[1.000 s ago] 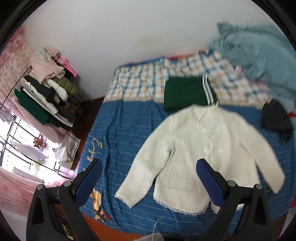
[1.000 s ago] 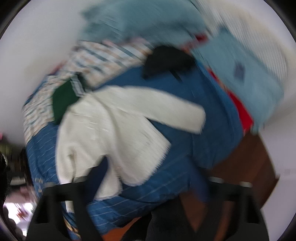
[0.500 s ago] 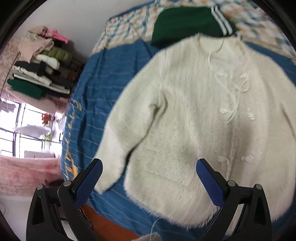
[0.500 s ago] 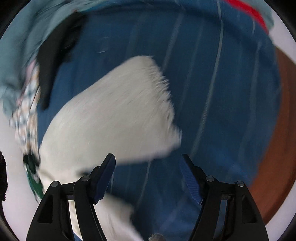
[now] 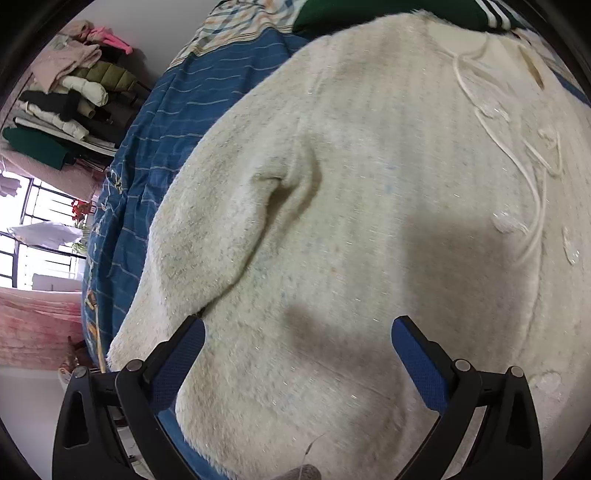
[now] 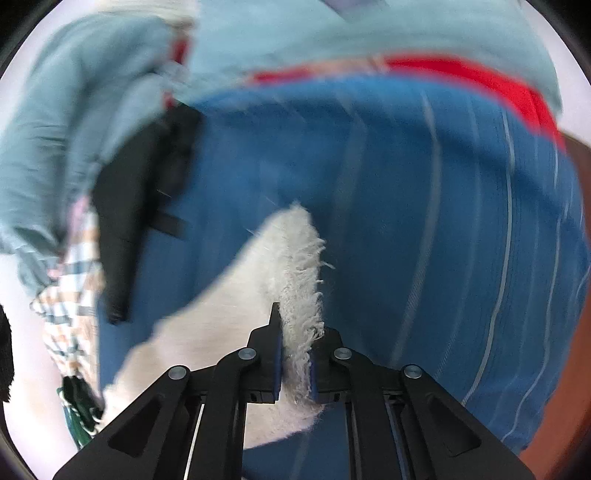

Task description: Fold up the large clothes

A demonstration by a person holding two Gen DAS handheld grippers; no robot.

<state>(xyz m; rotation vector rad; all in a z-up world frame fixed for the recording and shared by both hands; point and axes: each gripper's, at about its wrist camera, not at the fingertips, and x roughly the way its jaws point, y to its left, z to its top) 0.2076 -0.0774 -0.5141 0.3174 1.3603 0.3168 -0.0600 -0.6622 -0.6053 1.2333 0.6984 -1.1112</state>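
Cream sweater point(image 5: 369, 221) spread face up on the bed point(image 5: 147, 147), over the blue striped cover; neckline toward the folded green garment point(image 5: 388, 14), hem toward the camera.

Right tool point(image 6: 295, 369) clamped on the fringed cuff of one sleeve point(image 6: 291, 266), pads pinching pile close to the edge. Left tool point(image 5: 297, 350) spread wide, nothing between its fingers, hovering low over the lower body panel, other sleeve point(image 5: 207, 229) just beside its left finger.

Risks noted:
- Shallow bite on loose fringe: likely slip-out once the sleeve is drawn across, dropping it short of the chest.
- No anchor on the body: a pull from the cuff could drag the whole garment sideways and skew the fold line.
- Cord and appliqué trim point(image 5: 517, 155) on the front: possible snag if a finger rakes across.
- Black item point(image 6: 140, 206) near the sleeve: could get swept along.
- Right view blurred; grip depth not fully verifiable.
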